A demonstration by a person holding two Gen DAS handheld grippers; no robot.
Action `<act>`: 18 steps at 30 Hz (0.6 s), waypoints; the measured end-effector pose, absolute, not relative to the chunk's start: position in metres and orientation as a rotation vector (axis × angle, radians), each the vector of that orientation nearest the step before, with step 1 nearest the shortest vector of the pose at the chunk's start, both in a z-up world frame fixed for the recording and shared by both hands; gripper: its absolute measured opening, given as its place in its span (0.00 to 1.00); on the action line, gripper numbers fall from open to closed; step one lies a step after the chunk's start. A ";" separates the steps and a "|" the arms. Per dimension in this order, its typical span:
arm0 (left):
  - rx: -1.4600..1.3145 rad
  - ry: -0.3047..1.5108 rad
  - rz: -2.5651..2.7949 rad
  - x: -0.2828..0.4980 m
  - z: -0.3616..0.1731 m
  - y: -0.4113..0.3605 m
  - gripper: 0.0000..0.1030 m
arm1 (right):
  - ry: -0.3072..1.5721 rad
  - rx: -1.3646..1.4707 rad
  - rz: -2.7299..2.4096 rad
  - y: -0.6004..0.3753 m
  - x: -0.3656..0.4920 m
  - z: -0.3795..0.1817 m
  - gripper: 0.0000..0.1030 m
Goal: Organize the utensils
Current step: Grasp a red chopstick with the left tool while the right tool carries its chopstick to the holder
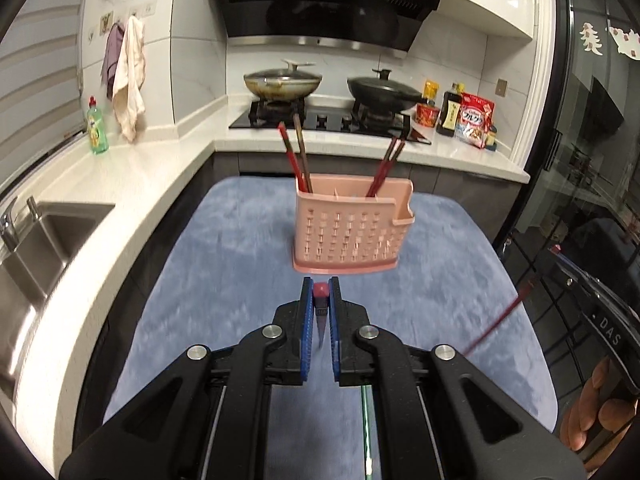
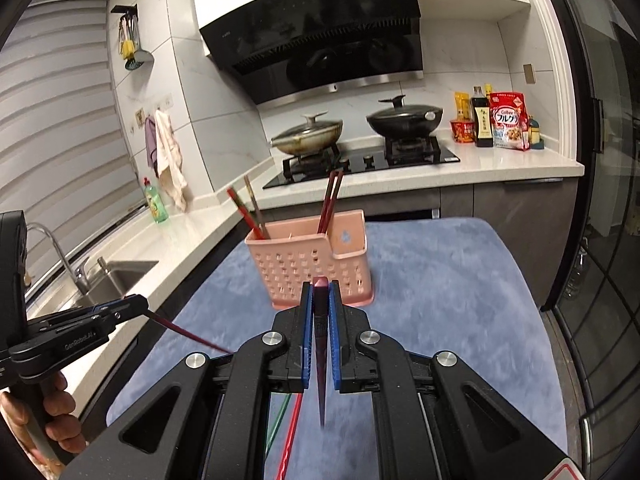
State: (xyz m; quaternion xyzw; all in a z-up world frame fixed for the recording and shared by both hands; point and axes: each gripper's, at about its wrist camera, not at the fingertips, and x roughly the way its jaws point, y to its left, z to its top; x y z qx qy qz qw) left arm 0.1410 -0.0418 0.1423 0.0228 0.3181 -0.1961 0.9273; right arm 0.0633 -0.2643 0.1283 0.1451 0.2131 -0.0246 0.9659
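A pink perforated utensil holder point(image 1: 348, 228) point(image 2: 310, 266) stands on the blue mat point(image 1: 224, 280) point(image 2: 440, 280), with dark red chopsticks point(image 1: 294, 152) point(image 2: 248, 210) leaning out of its left and right compartments. My left gripper point(image 1: 321, 290) is shut on a red chopstick point(image 1: 321, 308), held above the mat just short of the holder. My right gripper point(image 2: 320, 286) is shut on another dark red chopstick point(image 2: 321, 344), its tip pointing back toward the camera. In the right wrist view the left gripper point(image 2: 138, 304) shows at the left with its chopstick point(image 2: 188, 334) slanting down.
A steel sink point(image 1: 36, 248) and white counter lie to the left with a green soap bottle point(image 1: 97, 128). Two lidded pans point(image 1: 282, 82) sit on the hob behind. A red point(image 2: 290, 436) and a green chopstick point(image 2: 278, 420) lie on the mat below the right gripper. A glass door stands right.
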 end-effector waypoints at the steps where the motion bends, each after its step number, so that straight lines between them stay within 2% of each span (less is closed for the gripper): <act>1: 0.044 0.644 -0.405 0.146 0.147 -0.044 0.07 | 0.426 0.298 -0.045 -0.266 0.067 0.131 0.07; 12: 0.012 0.540 -0.449 0.191 0.208 -0.067 0.07 | 0.307 0.349 0.010 -0.290 0.116 0.187 0.07; 18: -0.024 0.427 -0.441 0.218 0.254 -0.078 0.07 | 0.221 0.344 0.019 -0.299 0.152 0.223 0.07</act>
